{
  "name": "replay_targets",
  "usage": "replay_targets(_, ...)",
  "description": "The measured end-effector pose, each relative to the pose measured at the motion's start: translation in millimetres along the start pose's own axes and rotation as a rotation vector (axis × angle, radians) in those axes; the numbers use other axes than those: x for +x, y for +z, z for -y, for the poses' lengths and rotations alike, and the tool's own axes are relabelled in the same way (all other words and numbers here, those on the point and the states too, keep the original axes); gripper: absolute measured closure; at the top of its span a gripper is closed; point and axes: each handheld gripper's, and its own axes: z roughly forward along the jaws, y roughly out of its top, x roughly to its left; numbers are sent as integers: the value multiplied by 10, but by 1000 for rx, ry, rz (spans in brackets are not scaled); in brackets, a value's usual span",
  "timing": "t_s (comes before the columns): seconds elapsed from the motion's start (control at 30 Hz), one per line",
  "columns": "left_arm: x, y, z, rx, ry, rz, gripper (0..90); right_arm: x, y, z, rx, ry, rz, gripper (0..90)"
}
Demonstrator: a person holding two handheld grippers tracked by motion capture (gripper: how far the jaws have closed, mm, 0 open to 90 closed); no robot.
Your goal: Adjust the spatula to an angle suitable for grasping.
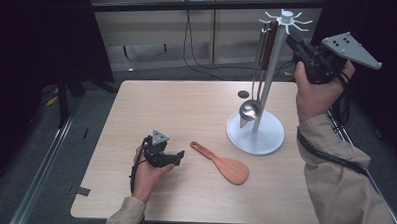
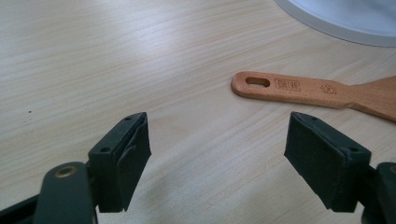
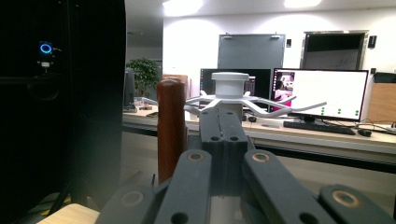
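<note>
On table — one wooden spatula (image 1: 221, 163), two grippers

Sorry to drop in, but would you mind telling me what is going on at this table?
A person is working with utensils and a hanging rack. The left hand-held gripper is open, low over the table, facing the wooden spatula lying there. The right hand-held gripper is shut, up at the rack's top beside a brown handle. A ladle hangs on the rack.

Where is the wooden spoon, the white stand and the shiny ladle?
wooden spoon (image 1: 233, 170), high view, on its wide blade.
white stand (image 1: 270, 137), high view, on its round base.
shiny ladle (image 1: 249, 111), high view, on its bowl.
</note>
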Motion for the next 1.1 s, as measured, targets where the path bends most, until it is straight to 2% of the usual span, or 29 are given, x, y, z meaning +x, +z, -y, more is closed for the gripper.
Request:
replay_targets(0.2,1,-3,-3,-3,-1,2,222,5,-18,34,0,4,-1,900)
replay_targets(0.37,-2,3,-7,-1,-7,7,226,-9,-85,142,12,11,-8,876)
replay_targets(0.4,1,3,-11,3,3,9,227,-11,-106,175,16,16,-12,869)
replay_targets(0.6,-28,41,-41,-2,1,21,248,-11,-250,433,62,14,-41,752)
replay_targets(0.7,-43,65,-68,-13,-8,32,281,4,-325,597,93,24,-48,653)
replay_targets(0.77,-73,93,-86,-40,-44,44,321,14,-373,712,117,29,-59,592)
replay_targets(0.8,-72,93,-97,-33,-31,44,337,20,-393,769,131,34,-63,564)
replay_targets(0.83,-83,106,-107,-40,-42,53,356,22,-414,825,147,35,-68,536)
replay_targets(0.9,-95,117,-128,-42,-28,65,425,27,-458,935,172,44,-69,479)
replay_targets(0.93,-111,132,-138,-49,-39,71,456,26,-479,989,190,50,-71,453)
replay_targets(0.97,-110,139,-151,-40,-24,77,487,25,-504,1042,199,56,-70,436)
replay_targets(1.07,-148,195,-181,-39,-37,87,580,17,-572,1205,239,67,-73,379)
replay_targets(1.1,-148,210,-192,-20,-22,96,632,13,-592,1262,250,69,-77,359)
